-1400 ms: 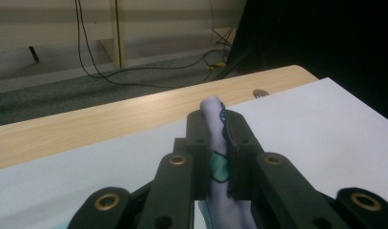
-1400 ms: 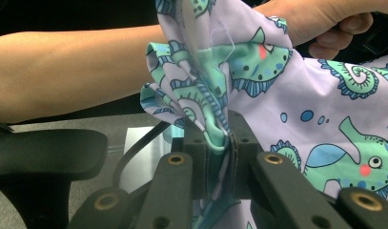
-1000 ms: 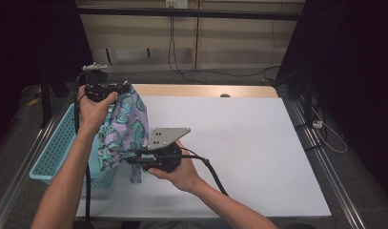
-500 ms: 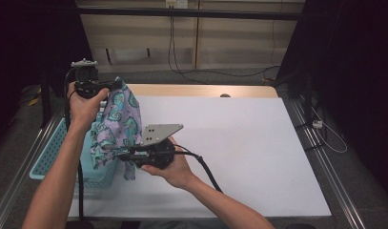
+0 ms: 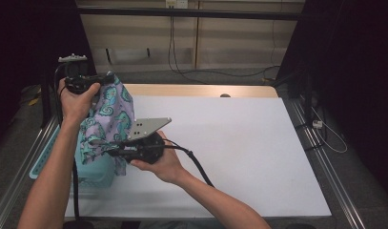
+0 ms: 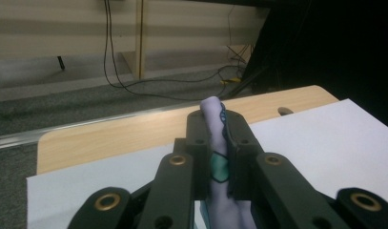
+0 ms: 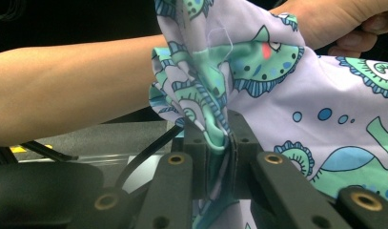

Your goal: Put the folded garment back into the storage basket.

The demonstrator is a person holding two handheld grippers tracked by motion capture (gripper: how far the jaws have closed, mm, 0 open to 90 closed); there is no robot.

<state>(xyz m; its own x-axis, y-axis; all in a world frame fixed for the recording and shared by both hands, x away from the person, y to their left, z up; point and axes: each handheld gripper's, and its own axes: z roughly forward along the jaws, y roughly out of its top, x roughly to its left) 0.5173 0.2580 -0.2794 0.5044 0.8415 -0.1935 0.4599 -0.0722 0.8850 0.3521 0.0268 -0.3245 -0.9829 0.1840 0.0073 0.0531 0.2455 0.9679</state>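
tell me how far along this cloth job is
Done: both grippers have a grip on the seahorse-print cloth, the left gripper shut on its top edge, the right gripper on a bunched lower fold. In hand: the cloth hangs lifted over the blue basket. Left, probably: spreading it on the white table.
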